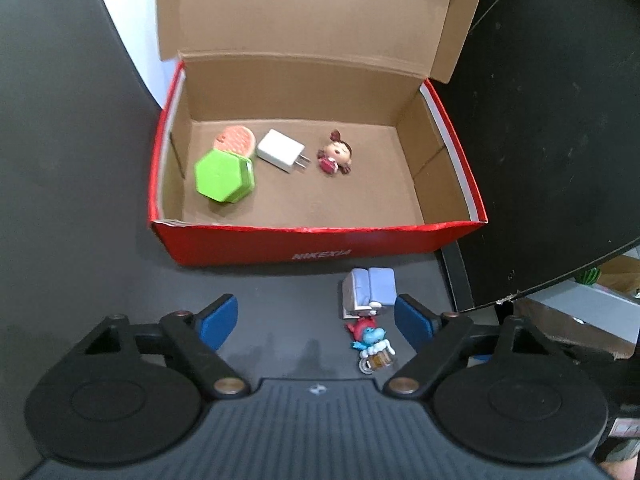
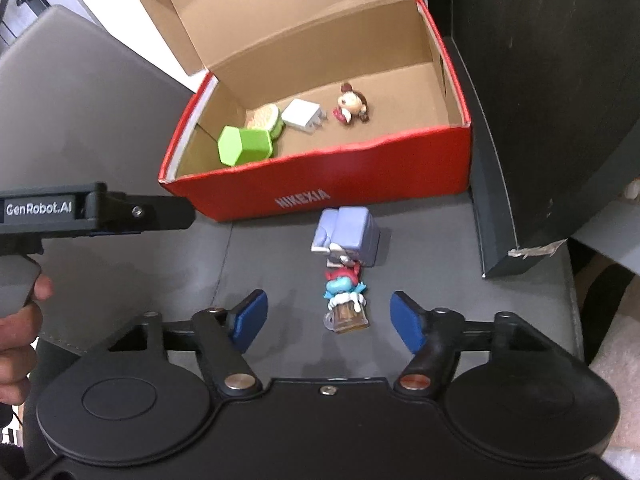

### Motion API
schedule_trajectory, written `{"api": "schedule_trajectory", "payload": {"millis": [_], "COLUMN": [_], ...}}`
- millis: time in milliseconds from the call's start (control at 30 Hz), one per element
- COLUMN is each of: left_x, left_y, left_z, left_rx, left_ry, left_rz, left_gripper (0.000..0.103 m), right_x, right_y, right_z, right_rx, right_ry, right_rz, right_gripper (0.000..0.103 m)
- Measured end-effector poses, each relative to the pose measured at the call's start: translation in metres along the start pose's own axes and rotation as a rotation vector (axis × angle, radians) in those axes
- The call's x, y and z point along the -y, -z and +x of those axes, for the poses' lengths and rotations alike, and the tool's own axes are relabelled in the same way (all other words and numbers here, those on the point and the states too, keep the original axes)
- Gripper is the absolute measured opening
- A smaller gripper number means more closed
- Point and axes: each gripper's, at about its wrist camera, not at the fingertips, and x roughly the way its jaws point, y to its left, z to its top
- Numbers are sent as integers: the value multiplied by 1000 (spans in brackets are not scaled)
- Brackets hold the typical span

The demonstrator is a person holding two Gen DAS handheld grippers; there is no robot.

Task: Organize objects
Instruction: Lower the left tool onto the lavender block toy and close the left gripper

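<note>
You're working on a dark grey tabletop (image 2: 400, 264) with the open red shoebox (image 2: 360, 168) marked "NIKEXIA", and your left gripper (image 1: 316, 322) reads "GenRobot.AI" on its side. The blue Smurf figurine (image 2: 345, 300) lies in front of the box. It sits between your right gripper (image 2: 328, 314)'s parted blue pads, untouched, and the left's fingers are wide and empty too.

The left gripper (image 1: 316, 322) fills the lower part of its own wrist view, its black linkage arms spreading from two round hubs to blue fingertips (image 1: 218, 324) that stand apart, nothing pressed between them. The right gripper (image 2: 327, 320) sits likewise at the bottom of its view, blue pads (image 2: 408, 326) parted and touching nothing. In the right wrist view the left gripper's black body enters from the left edge, with the person's hand (image 2: 18, 320) gripping its handle at lower left.
</note>
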Motion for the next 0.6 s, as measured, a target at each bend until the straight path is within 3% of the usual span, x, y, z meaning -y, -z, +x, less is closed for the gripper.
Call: {"api": "schedule_trajectory", "payload": {"millis": [267,600], "left_x": [3,13], "left_y": [-6,-9], "left_z": [38,77], "left_rx": [-60,-138], "left_ry": [64,113], "left_rz": [-15,9], "left_gripper": [65,65], "right_x": [12,27], "right_y": [-1,-1], "right_z": [16,32], "right_rx": [-35,-80], "right_ry": [-23,-18], "right_rz": [63,136], "right_gripper": [49,46]}}
